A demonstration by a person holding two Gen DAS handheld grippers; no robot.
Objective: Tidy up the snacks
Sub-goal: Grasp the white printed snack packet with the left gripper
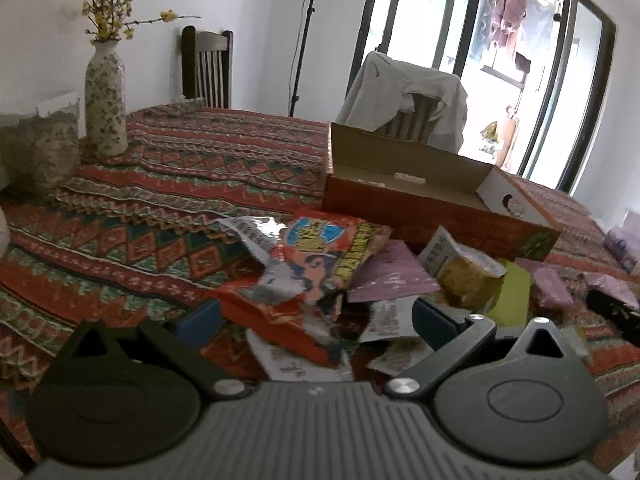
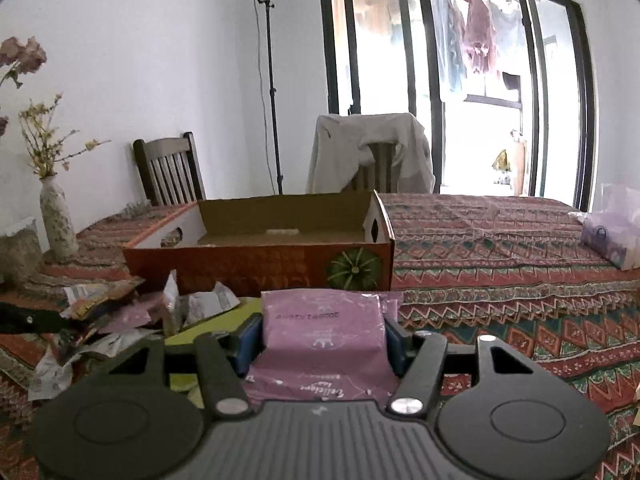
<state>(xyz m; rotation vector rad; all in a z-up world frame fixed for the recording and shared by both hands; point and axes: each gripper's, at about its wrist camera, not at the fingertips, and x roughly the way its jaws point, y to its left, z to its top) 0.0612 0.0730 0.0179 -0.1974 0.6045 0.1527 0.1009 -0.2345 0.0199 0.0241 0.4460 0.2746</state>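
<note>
A pile of snack packets lies on the patterned tablecloth point(image 1: 168, 184) in front of an open orange cardboard box point(image 1: 432, 204). In the left wrist view my left gripper point(image 1: 316, 320) is open over the pile, its fingers either side of an orange packet point(image 1: 316, 256); a yellow packet point(image 1: 468, 276) and pink packets point(image 1: 388, 276) lie to the right. In the right wrist view my right gripper point(image 2: 322, 340) is shut on a pink packet point(image 2: 322, 320), held just in front of the box point(image 2: 260, 252), which looks empty. More packets point(image 2: 100, 320) lie to the left.
A flowered vase point(image 1: 105, 100) and a jar point(image 1: 40, 148) stand at the table's left end. Chairs stand behind the table, one draped with a white garment point(image 2: 372, 156). A purple tissue pack point(image 2: 612, 236) sits at the right. A lamp stand point(image 2: 272, 80) is by the wall.
</note>
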